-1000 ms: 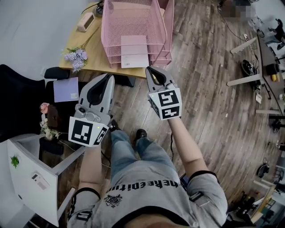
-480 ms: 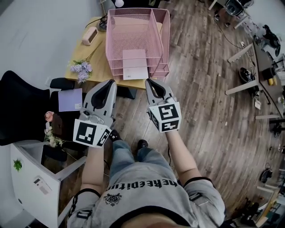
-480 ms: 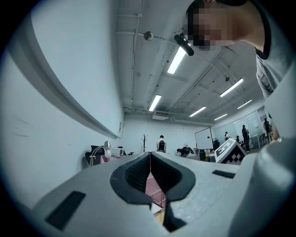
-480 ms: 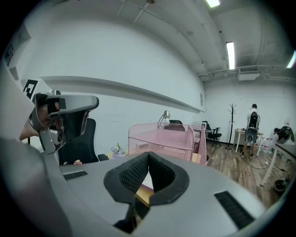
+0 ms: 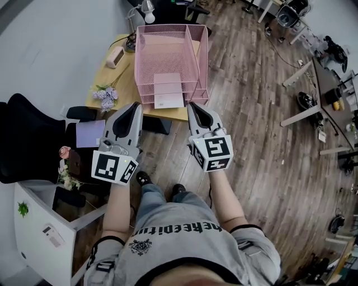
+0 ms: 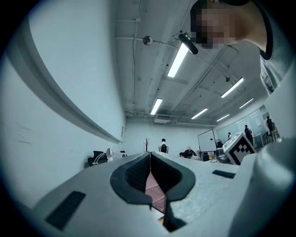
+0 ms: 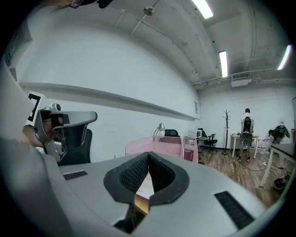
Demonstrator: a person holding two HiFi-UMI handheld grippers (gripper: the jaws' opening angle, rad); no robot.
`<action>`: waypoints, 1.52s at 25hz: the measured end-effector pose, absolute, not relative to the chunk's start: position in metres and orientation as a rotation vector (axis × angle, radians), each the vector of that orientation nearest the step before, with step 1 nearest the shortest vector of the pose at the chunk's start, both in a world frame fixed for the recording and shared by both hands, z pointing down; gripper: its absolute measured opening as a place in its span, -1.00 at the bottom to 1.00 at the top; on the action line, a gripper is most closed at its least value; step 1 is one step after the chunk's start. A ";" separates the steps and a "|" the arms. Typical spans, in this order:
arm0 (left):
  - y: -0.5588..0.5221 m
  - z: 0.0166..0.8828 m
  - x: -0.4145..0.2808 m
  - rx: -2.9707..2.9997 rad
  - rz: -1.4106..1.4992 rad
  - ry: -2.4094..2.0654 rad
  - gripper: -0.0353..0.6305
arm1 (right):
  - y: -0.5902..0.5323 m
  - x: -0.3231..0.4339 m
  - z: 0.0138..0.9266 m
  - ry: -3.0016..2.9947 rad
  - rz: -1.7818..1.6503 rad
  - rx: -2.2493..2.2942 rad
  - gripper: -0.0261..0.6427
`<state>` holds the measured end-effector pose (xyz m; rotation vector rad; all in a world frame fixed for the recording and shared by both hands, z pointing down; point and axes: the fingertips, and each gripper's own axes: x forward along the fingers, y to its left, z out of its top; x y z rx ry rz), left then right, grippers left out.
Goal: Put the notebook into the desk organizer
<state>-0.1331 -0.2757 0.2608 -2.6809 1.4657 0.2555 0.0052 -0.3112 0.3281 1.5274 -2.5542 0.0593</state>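
Left tongs (image 5: 135, 105) and right tongs (image 5: 193, 105) hang clenched and empty; I'd open one wide and pinch an edge of the lavender notebook (image 5: 89, 133), lying on the dark seat (image 5: 71, 146) beside the counter (image 5: 124, 75), before approaching the organizer (image 5: 202, 61).

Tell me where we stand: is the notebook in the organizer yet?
Looks done: a pink notebook lies in the pink organizer. Nothing in hand: left gripper and right gripper are shut, empty. Possibly left: a purple notebook beside the desk.

Tally at the desk (image 5: 127, 84)
One pink mesh desk organizer (image 5: 168, 53), one lavender notebook (image 5: 89, 134), one lilac flower sprig (image 5: 106, 94), one lamp (image 5: 146, 8), two tongs: left tongs (image 5: 136, 106), right tongs (image 5: 192, 105).
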 end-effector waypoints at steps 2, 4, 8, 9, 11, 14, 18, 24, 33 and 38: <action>-0.273 0.255 -0.133 -2.671 0.271 1.473 -0.87 | -0.307 0.010 0.318 -2.558 0.040 1.545 -0.91; -0.271 0.248 -0.133 -2.659 0.287 1.477 -0.87 | -0.303 0.015 0.308 -2.560 0.021 1.564 -0.91; -0.263 0.237 -0.129 -2.638 0.307 1.479 -0.87 | -0.292 0.025 0.291 -2.578 -0.009 1.601 -0.91; -0.261 0.235 -0.128 -2.634 0.310 1.477 -0.87 | -0.290 0.027 0.287 -2.584 -0.014 1.608 -0.91; -0.258 0.230 -0.125 -2.625 0.317 1.471 -0.87 | -0.286 0.031 0.280 -2.592 -0.026 1.624 -0.91; -0.252 0.223 -0.123 -2.611 0.331 1.467 -0.87 | -0.280 0.037 0.273 -2.593 -0.054 1.649 -0.91; -0.246 0.216 -0.118 -2.599 0.344 1.462 -0.87 | -0.271 0.046 0.263 -2.594 -0.088 1.682 -0.91; -0.235 0.208 -0.109 -2.584 0.361 1.461 -0.87 | -0.256 0.061 0.249 -2.600 -0.134 1.728 -0.91; -0.226 0.203 -0.094 -2.573 0.378 1.465 -0.87 | -0.241 0.081 0.235 -2.619 -0.171 1.779 -0.91; -0.223 0.203 -0.087 -2.567 0.387 1.467 -0.87 | -0.237 0.089 0.233 -2.618 -0.176 1.796 -0.91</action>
